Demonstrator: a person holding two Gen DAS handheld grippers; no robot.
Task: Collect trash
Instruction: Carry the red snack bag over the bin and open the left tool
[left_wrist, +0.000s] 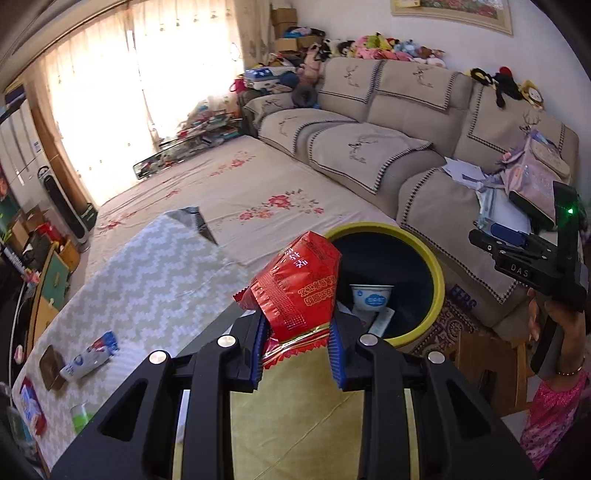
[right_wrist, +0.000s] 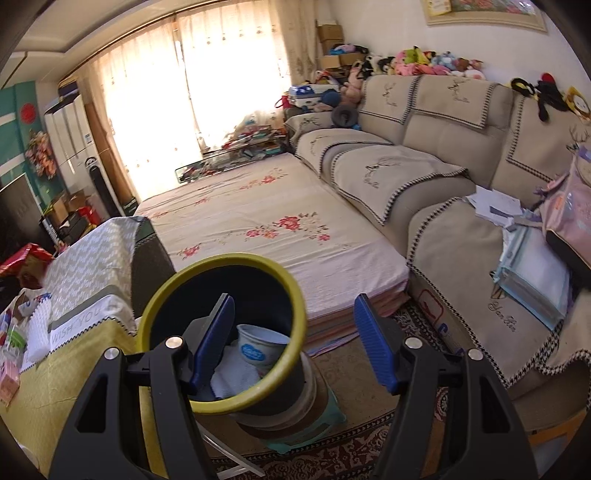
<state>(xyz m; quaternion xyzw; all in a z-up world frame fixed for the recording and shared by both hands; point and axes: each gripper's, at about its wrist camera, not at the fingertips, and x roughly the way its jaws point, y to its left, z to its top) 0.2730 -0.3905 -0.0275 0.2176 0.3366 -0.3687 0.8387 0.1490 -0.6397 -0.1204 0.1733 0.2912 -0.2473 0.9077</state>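
A: Left gripper (left_wrist: 295, 349) up close, jaws clamped on the red snack wrapper (left_wrist: 295, 291), held just short of the yellow-rimmed bin (left_wrist: 437, 284).

B: Risk?

A: It's light and crinkly; released early, it could catch the rim and drop onto the table (left_wrist: 147, 295).

B: The wrapper itself?

A: Glossy red foil, creased, torn end pinched.

B: Right gripper (right_wrist: 293, 339)?

A: Jaws open, empty, over the bin.
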